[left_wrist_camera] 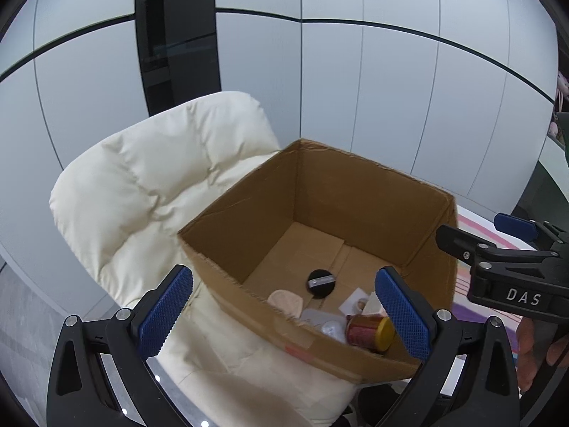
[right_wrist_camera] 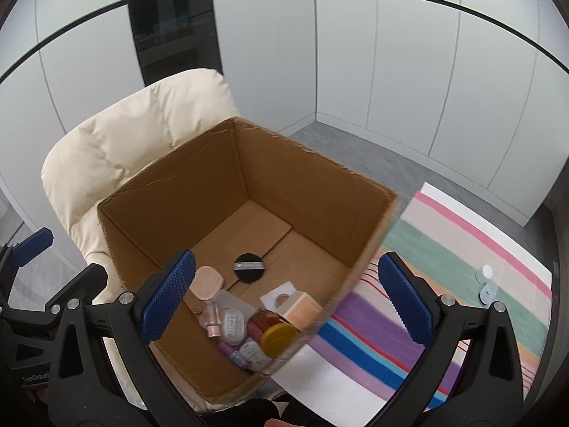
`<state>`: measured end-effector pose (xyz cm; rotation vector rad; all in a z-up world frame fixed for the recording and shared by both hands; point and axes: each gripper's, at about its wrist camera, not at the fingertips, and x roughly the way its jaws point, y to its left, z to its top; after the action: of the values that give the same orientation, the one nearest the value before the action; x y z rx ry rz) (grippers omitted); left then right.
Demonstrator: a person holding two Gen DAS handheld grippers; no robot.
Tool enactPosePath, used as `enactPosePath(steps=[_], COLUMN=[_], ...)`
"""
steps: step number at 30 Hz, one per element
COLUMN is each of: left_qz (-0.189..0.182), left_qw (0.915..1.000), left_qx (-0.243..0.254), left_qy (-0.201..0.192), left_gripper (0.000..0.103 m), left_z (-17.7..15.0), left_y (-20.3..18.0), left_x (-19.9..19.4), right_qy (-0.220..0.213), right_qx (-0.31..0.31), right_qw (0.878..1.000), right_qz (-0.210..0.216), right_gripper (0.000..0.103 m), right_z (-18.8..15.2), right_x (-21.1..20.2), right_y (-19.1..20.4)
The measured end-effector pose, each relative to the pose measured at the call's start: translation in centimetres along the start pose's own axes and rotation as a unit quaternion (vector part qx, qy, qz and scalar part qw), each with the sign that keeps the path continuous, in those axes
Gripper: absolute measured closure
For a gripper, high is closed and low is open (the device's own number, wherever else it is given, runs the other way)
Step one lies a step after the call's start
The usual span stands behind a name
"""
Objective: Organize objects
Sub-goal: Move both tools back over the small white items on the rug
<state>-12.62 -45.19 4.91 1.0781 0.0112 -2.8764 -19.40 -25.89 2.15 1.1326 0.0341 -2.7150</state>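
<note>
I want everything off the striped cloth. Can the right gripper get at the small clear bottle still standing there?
Probably yes. The small clear bottle stands alone on the striped cloth, outside the cardboard box, and the right gripper is open and empty with nothing between them.

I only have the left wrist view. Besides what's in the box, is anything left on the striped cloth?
Observer: Yes, a small clear bottle with a white cap stands on the striped cloth, far right.
Operator: Is the right gripper holding anything?
Observer: No, the right gripper has its jaws wide, empty, above the box.
Operator: What's hidden by the box's near wall?
Observer: A small pink-capped vial lying beside a white case.
</note>
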Motion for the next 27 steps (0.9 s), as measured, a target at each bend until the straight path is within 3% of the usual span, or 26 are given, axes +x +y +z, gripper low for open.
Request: enactPosePath(steps=[27], left_qz=[-0.053], left_qw=[0.9976], left_qx=[0.045], left_qy=[-0.006], left_gripper=[0.001], left_z=[1.1], left_y=[-8.8], left_x=[0.9], right_qy=[-0.006], right_qx=[0.059], right_qw=[0.996], right_qz=[-0.06], right_gripper=[0.0], right_z=[-1.6], right_x=[-2.7], right_y=[-10.1])
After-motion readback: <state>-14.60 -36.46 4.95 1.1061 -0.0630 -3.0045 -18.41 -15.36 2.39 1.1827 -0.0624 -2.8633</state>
